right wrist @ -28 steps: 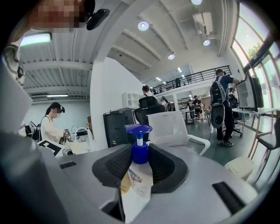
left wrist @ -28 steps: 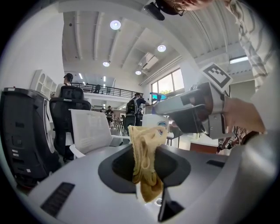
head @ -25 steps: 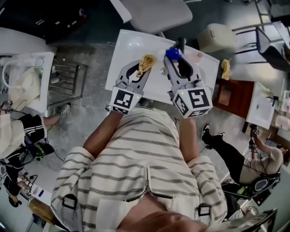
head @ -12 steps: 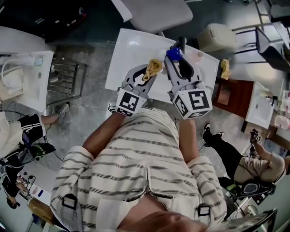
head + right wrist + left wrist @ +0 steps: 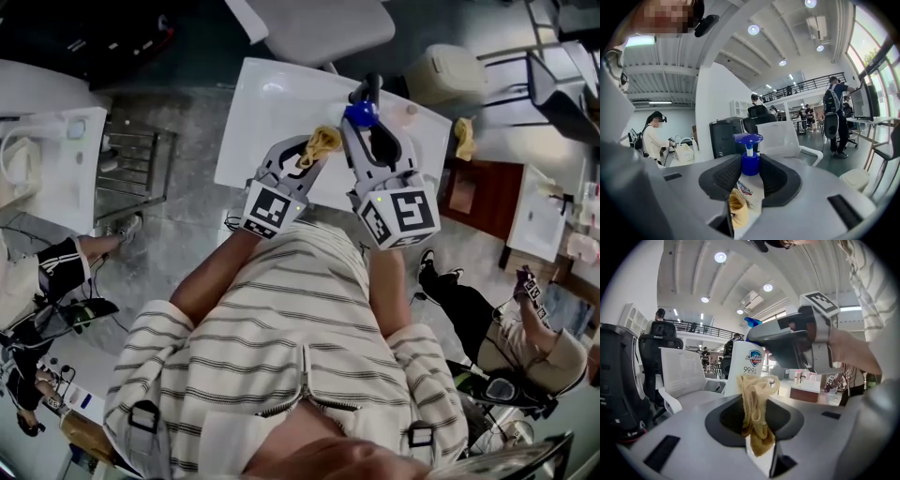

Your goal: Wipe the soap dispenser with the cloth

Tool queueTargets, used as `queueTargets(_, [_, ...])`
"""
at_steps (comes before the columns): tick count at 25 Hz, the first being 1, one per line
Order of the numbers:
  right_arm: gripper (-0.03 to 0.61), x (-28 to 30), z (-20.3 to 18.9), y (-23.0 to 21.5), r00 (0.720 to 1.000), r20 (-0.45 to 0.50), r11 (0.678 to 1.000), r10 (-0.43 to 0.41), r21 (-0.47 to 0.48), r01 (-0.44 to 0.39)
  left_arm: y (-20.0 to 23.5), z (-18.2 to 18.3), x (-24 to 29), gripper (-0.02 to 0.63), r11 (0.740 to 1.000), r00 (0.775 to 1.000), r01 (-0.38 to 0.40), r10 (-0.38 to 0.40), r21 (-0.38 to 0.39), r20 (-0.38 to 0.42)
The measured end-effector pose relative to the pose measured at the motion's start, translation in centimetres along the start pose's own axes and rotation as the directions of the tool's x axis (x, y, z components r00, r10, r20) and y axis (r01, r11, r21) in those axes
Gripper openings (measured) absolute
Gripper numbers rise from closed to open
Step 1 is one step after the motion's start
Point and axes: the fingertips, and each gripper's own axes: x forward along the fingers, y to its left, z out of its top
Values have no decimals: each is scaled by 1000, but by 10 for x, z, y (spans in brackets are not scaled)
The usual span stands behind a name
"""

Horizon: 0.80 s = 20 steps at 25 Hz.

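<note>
A white soap dispenser with a blue pump (image 5: 359, 113) is held above the white table (image 5: 267, 108), with my right gripper (image 5: 367, 127) shut on its body. In the right gripper view the blue pump (image 5: 749, 161) rises between the jaws. The bottle's printed label faces the yellow cloth (image 5: 738, 211) at its left side. My left gripper (image 5: 314, 152) is shut on that crumpled yellow cloth (image 5: 322, 142). In the left gripper view the cloth (image 5: 757, 404) hangs from the jaws right in front of the bottle (image 5: 746, 365), below the right gripper (image 5: 790, 341).
A white chair (image 5: 319, 28) stands past the table's far edge. A beige bin (image 5: 450, 77) and a brown table with another yellow rag (image 5: 465, 141) are at the right. A metal rack (image 5: 136, 169) stands at the left. People sit around.
My left gripper has carried the cloth to the right and brought it up beside the dispenser. The right gripper and the bottle have stayed put.
</note>
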Motion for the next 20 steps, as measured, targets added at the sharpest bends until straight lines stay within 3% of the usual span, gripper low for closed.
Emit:
queueTargets(11, [124,-4,-6,-6,1000,-6,1000,31,-1,-31,35,12,-16,97,996,995,-90,91,-28,32])
queueTargets(20, [124,-6,-3,4,994,-6,992,107,-61,-107,38,28,-20,97,998,998,-53,52,37,43])
